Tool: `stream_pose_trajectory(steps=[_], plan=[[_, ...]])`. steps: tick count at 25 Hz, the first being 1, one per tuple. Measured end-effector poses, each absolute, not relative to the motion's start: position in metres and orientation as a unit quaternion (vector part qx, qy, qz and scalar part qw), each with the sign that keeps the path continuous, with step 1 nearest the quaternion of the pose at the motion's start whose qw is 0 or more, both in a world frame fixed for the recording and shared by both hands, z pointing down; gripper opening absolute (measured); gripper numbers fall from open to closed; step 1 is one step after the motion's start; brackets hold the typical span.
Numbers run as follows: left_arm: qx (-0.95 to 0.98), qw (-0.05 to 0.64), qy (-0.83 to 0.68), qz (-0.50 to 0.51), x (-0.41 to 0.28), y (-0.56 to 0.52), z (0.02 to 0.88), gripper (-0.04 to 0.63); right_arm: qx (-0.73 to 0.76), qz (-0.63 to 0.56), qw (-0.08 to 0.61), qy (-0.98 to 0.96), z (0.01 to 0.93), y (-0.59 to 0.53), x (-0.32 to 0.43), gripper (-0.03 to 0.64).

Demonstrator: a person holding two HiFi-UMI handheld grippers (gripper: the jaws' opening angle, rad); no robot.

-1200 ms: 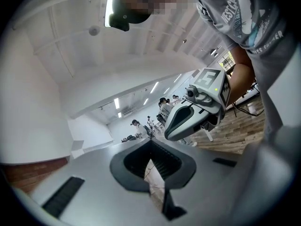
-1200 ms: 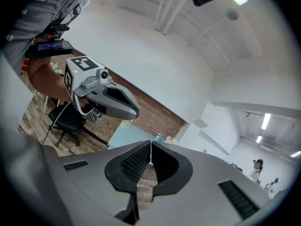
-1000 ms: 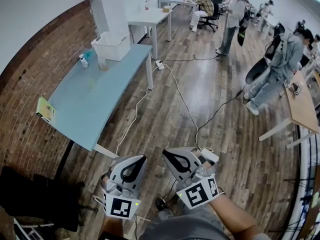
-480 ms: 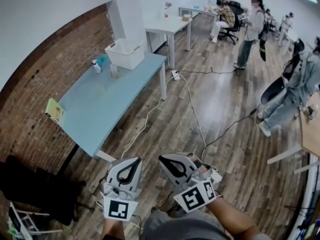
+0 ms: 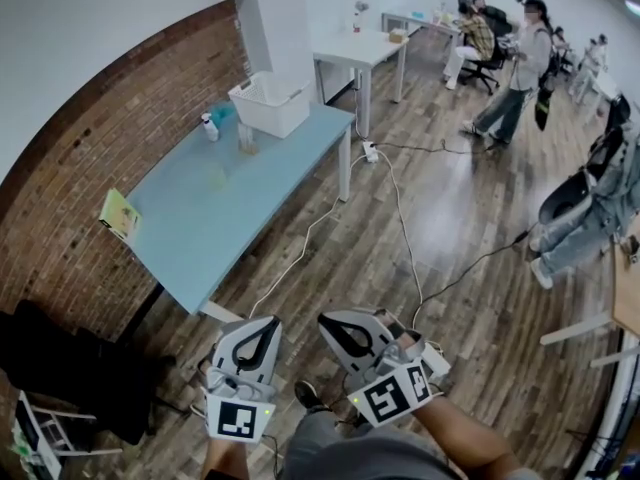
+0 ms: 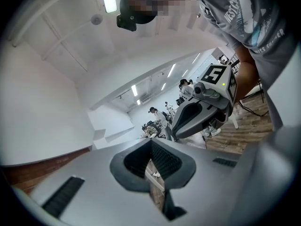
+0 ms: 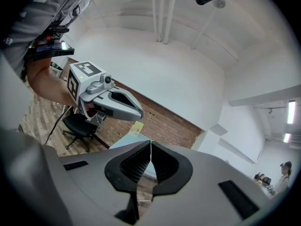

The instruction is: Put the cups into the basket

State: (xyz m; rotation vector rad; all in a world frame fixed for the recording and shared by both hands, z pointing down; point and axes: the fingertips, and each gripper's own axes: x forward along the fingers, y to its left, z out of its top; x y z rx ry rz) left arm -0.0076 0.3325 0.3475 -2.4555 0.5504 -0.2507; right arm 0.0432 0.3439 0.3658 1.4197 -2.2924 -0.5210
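Observation:
A white basket (image 5: 270,103) stands at the far end of the light-blue table (image 5: 230,228). A clear cup (image 5: 247,138) stands just in front of it, and a second pale cup (image 5: 214,175) shows faintly further along the tabletop. Both grippers are held low, over the wooden floor and well short of the table. My left gripper (image 5: 268,325) is shut with nothing in it, jaws together in the left gripper view (image 6: 151,143). My right gripper (image 5: 331,324) is also shut and empty, pads touching in the right gripper view (image 7: 150,144).
A small spray bottle (image 5: 209,126) and a blue object (image 5: 223,114) sit beside the basket. A yellow-green book (image 5: 120,214) lies at the table's near left corner. White cables (image 5: 400,218) run across the floor. A black chair (image 5: 60,368) stands at the left, and people (image 5: 520,63) stand at the back right.
The view has shifted: the table and basket now sit further right and a little nearer. Both grippers stay shut, low in front of the body.

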Motion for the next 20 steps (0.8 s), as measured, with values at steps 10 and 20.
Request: stream_pose_trajectory(steps=[10, 20], plan=[[-0.909, 0.357, 0.185, -0.109, -0.035, 0.236, 0.343, 0.000, 0.521, -0.211, 0.213, -0.799, 0.361, 0.246, 0.008, 0.014], [-0.919, 0.331, 0.191, -0.096, -0.076, 0.165, 0.347, 0.000, 0.523, -0.203, 0.230, -0.795, 0.367, 0.182, -0.020, 0.014]])
